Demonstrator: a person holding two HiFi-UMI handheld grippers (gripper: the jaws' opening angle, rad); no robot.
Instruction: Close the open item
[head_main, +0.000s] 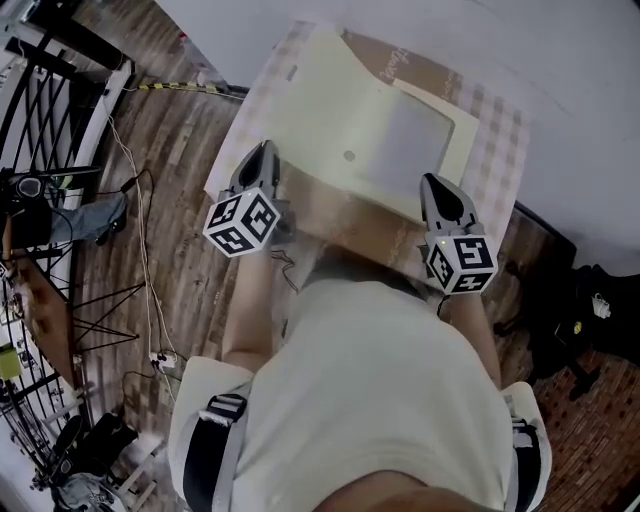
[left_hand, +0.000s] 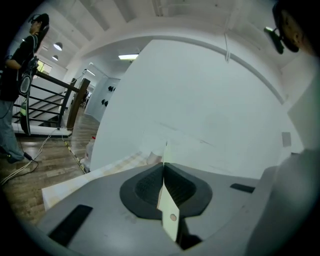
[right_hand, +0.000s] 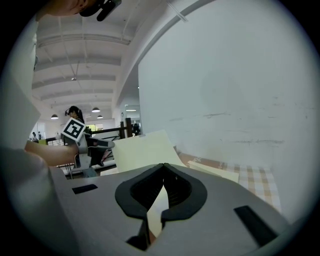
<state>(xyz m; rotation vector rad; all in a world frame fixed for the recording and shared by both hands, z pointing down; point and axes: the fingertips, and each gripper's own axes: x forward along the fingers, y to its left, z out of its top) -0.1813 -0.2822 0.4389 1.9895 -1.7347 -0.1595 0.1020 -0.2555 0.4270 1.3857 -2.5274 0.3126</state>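
Note:
A cream folder (head_main: 340, 120) lies open on the checked tablecloth (head_main: 505, 160), with a grey sheet (head_main: 420, 140) showing inside it. Its cover (right_hand: 142, 150) is lifted toward me. My left gripper (head_main: 262, 150) is at the cover's near left edge. In the left gripper view the jaws (left_hand: 164, 165) are shut on the thin cream edge (left_hand: 170, 217), beside a small round hole. My right gripper (head_main: 431, 182) is at the near right edge. Its jaws (right_hand: 163, 166) are also shut, with the cream sheet (right_hand: 159, 210) pinched between them. The left gripper (right_hand: 95, 145) shows in the right gripper view.
The table stands against a white wall (head_main: 480, 40). Cables (head_main: 140, 250) trail over the wooden floor on the left, near a black railing (head_main: 50, 110) and a person's legs (head_main: 90, 218). A black bag (head_main: 585, 300) sits on the floor at the right.

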